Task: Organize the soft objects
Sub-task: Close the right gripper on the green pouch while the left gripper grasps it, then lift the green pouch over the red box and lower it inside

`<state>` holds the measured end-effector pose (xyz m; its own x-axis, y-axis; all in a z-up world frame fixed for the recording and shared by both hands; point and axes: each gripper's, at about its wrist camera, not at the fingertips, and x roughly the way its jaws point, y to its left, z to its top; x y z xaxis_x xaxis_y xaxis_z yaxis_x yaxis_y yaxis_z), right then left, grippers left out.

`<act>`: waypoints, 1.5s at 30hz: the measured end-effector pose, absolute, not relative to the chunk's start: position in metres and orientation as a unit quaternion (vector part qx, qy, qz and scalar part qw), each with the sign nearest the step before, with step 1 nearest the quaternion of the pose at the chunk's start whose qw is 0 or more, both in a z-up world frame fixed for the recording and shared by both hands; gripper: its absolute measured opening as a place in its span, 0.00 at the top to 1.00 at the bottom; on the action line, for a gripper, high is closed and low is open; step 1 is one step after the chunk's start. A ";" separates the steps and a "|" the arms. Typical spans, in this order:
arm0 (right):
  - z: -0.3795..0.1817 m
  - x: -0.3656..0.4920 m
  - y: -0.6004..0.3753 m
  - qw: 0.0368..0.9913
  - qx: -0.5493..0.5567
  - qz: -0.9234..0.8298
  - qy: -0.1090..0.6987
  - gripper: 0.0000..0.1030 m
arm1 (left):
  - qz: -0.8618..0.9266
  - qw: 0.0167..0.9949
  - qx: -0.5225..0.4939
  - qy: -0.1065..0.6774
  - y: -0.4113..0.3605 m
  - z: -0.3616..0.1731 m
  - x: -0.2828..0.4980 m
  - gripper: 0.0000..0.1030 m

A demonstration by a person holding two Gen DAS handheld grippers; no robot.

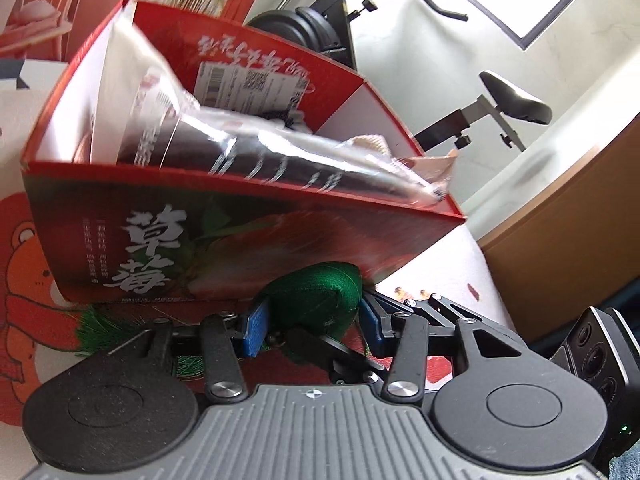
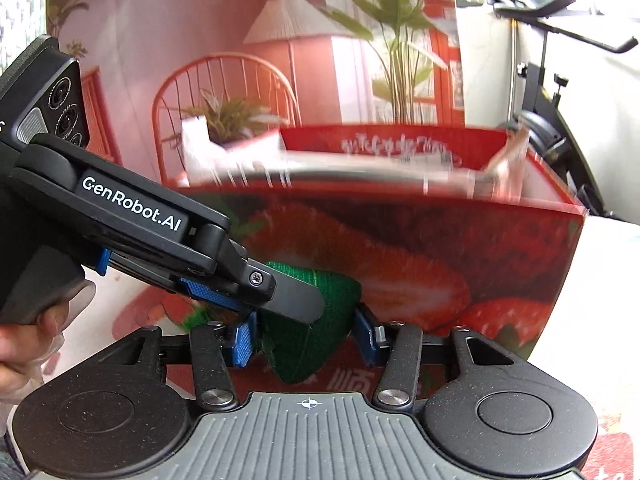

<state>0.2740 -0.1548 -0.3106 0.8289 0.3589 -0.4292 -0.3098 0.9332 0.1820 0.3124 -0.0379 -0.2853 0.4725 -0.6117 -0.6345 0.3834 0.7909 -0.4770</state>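
Two grippers: both meet on one green fabric item just in front of a red box.
Left gripper [image 1: 310, 326]: its blue-padded fingers [image 1: 253, 330] stand on either side of the green folded cloth [image 1: 316, 296], pinching it; seen from the right wrist camera, its upper finger lies across the top of the cloth.
Right gripper [image 2: 306, 338]: its blue fingers [image 2: 242, 342] close in on the same cloth [image 2: 320, 320] from both sides, the left pad touching the fabric, the right pad at its edge; it pinches the cloth.
Hand: part of a hand [image 2: 24, 344] wraps the left gripper's handle at the left edge of the right wrist view.
Green cloth: a woven green bundle, folded or rolled, with a green fringe [image 1: 108, 326] trailing to the left; it sits low, outside the box, against the box's front wall.
Bench: covered by a light printed cloth [image 1: 24, 264] with an orange cartoon bear and red patches.
Red box [image 1: 200, 236]: open-topped carton printed with strawberries and white characters, standing on the bench just behind the cloth.
Box contents: a dark item in a clear plastic bag [image 1: 256, 156] lies slanted across the inside, its end over the right rim; a white sheet [image 1: 120, 92] leans at the left wall; details blurred.
Background: a red-and-pink backdrop [image 2: 280, 60] with a chair and plants, and an exercise bike [image 1: 516, 98] to the right.
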 end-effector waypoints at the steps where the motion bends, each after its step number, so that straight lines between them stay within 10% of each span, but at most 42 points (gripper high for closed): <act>1: -0.306 0.271 -0.154 0.957 0.049 0.176 0.227 0.55 | -0.295 0.850 -0.135 0.416 -0.037 -0.279 0.309 0.52; 45: -0.126 0.319 -0.174 0.980 -0.075 0.175 0.061 0.55 | -0.337 0.910 -0.085 0.228 -0.052 -0.127 0.331 0.51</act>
